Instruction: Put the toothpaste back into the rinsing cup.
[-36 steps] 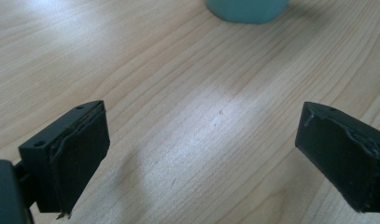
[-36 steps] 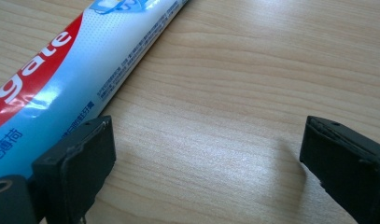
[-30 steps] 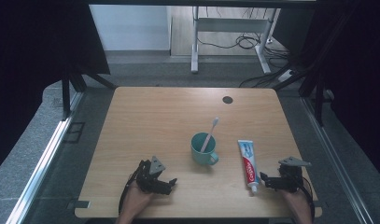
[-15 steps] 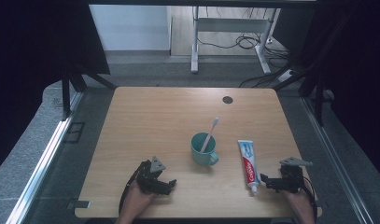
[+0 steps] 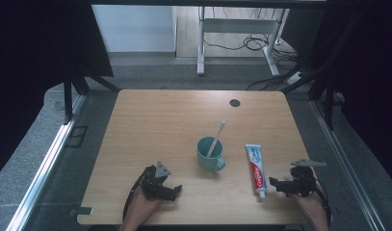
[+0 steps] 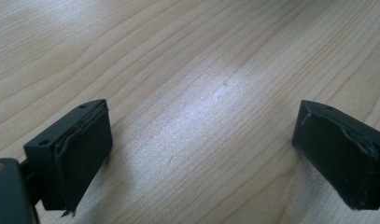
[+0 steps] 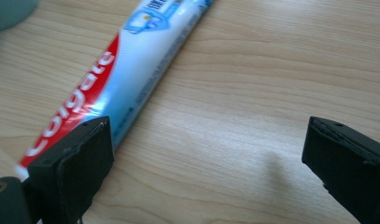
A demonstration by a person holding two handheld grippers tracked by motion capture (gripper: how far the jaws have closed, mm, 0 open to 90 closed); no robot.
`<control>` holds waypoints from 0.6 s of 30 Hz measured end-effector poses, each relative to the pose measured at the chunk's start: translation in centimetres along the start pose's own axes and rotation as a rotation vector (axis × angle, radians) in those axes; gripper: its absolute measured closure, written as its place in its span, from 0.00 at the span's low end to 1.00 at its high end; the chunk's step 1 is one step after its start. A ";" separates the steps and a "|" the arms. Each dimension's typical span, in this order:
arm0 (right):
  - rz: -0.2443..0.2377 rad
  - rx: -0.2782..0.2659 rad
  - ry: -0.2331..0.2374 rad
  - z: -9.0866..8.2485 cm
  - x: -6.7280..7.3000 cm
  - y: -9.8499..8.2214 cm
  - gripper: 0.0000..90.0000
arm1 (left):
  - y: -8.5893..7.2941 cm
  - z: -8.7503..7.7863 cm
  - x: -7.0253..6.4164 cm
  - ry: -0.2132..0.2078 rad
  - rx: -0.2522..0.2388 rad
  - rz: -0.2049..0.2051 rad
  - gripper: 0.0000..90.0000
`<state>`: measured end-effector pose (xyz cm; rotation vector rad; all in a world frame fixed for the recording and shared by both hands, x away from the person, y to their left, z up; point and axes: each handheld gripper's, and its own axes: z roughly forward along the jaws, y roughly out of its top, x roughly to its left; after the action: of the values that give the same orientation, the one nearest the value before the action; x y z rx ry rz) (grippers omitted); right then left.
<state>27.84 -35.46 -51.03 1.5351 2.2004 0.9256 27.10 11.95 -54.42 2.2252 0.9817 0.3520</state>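
A teal mug (image 5: pixel 209 154) stands near the middle of the wooden table (image 5: pixel 160 125) with a white toothbrush (image 5: pixel 216 138) leaning in it. To its right lies a red, white and blue toothpaste tube (image 5: pixel 254 168), cap toward the front edge. My right gripper (image 5: pixel 275 185) rests open just right of the tube's cap end. In the right gripper view the tube (image 7: pixel 127 70) runs past the left jaw and nothing lies between the jaws. My left gripper (image 5: pixel 173 191) sits open near the front edge, left of the mug, over bare wood (image 6: pixel 201 107).
A small dark round mark (image 5: pixel 235 102) sits at the table's far right. Beyond the far edge are a white metal frame (image 5: pixel 203 38) and cables (image 5: pixel 251 43) on the floor. Dark curtains (image 5: pixel 44 57) hang at both sides.
The right gripper has crept slightly leftward toward the tube's cap end. The left gripper has hardly moved. The mug, toothbrush and tube lie as before.
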 end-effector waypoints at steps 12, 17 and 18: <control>-0.015 0.074 0.037 -0.1 1.2 1.7 0.05 | 0.0 0.0 0.0 0.001 -0.001 -0.006 0.06; -0.033 0.101 0.053 0.0 1.8 2.8 0.11 | 0.0 0.0 0.0 0.002 -0.001 -0.007 0.06; -0.034 0.105 0.056 0.0 2.0 3.0 0.12 | 0.0 0.0 0.0 0.002 -0.001 -0.006 0.06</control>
<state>29.26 -32.95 -48.82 1.5298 2.3416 0.8657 27.08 11.96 -54.41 2.2212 0.9894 0.3518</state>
